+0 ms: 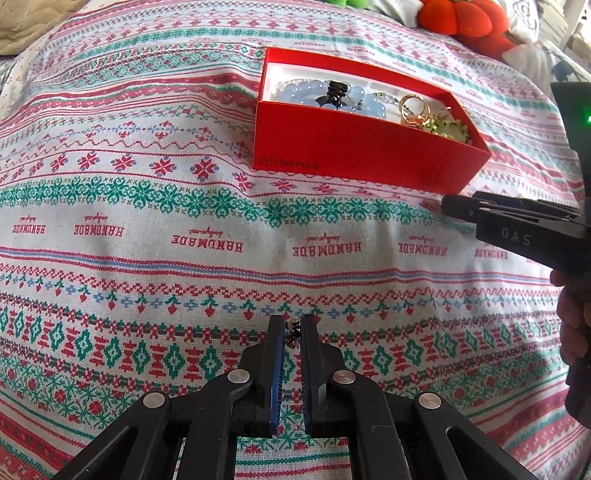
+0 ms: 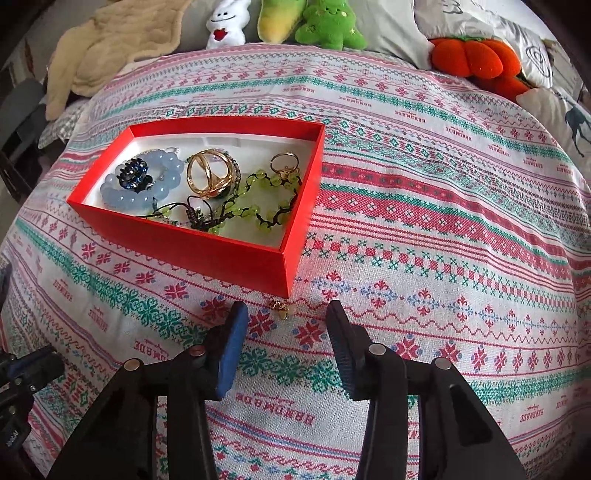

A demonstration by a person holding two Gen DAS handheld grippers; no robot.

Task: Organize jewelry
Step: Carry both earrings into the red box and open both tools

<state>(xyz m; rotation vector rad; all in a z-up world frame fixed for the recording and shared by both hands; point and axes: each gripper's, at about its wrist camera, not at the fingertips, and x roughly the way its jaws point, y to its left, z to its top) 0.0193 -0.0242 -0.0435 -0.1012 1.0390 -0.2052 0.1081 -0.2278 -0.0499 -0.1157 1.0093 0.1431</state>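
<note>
A red box (image 2: 236, 258) (image 1: 354, 151) stands on the patterned cloth and holds a blue bead bracelet (image 2: 162, 184), gold rings (image 2: 210, 173), a green bead bracelet (image 2: 258, 206) and a dark flower piece (image 2: 133, 172). A small gold earring (image 2: 279, 306) lies on the cloth just below the box's near corner, ahead of my open right gripper (image 2: 286, 325). My left gripper (image 1: 293, 330) is shut on a small dark and gold jewelry piece (image 1: 293, 332), low over the cloth, well short of the box.
Plush toys (image 2: 325, 22) and an orange pumpkin cushion (image 2: 476, 59) line the far edge of the bed. A beige blanket (image 2: 110, 44) lies at the far left. The right gripper shows in the left wrist view (image 1: 517, 221), beside the box's right corner.
</note>
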